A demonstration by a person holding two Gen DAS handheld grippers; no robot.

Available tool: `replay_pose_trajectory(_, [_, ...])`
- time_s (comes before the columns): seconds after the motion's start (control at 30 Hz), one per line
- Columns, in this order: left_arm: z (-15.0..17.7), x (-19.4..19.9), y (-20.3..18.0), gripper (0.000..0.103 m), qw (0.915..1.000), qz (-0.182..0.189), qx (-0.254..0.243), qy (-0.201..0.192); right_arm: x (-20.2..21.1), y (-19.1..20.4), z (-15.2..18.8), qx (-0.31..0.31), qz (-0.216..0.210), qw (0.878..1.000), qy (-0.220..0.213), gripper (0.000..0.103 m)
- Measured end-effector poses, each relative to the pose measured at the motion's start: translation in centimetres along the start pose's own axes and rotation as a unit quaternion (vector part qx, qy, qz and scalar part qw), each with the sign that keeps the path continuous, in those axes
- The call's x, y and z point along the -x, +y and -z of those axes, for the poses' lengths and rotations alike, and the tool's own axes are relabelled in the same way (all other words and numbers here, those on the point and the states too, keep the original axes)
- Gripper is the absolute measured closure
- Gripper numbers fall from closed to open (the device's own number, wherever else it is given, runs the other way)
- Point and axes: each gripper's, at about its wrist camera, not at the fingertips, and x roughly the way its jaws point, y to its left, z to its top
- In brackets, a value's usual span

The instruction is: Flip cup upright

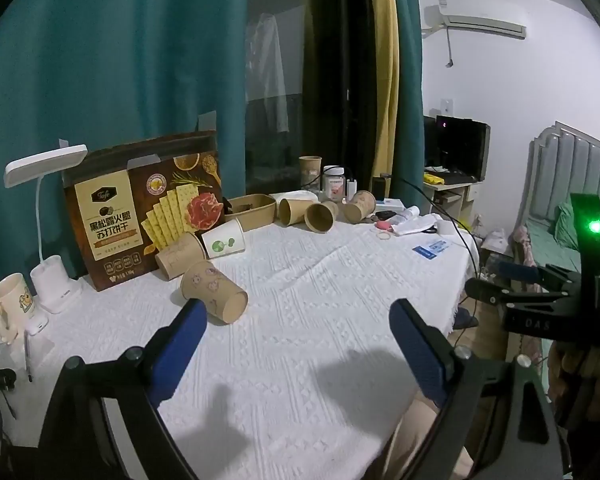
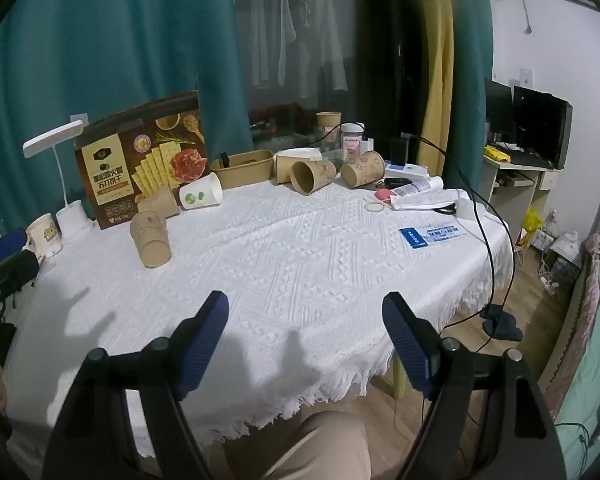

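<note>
Both tongs gape wide, gripping nothing: left tongs [image 1: 296,320] beside the tipped cup [image 1: 214,298] at 10 o'clock; right tongs [image 2: 306,312] well apart above the desk [image 2: 300,240]. Only the right view shows floor.

Teal curtains [image 1: 112,60], dark window [image 2: 300,32], white wall [image 1: 500,72], wooden floor [image 2: 512,300].

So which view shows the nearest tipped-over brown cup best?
The left wrist view: the brown cup lies close, just past the open left gripper, its base and printed side clear. The right wrist view shows it smaller, far left, base toward the camera.
</note>
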Motion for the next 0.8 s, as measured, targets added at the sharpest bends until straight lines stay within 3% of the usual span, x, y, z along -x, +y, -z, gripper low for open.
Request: replay_pose_trajectory(0.8, [0.21, -0.15, -0.05, 0.01, 1.0, 0.0, 0.0, -0.001, -0.3, 0.03, 0.1, 0.0, 0.0, 1.0, 0.0, 0.026])
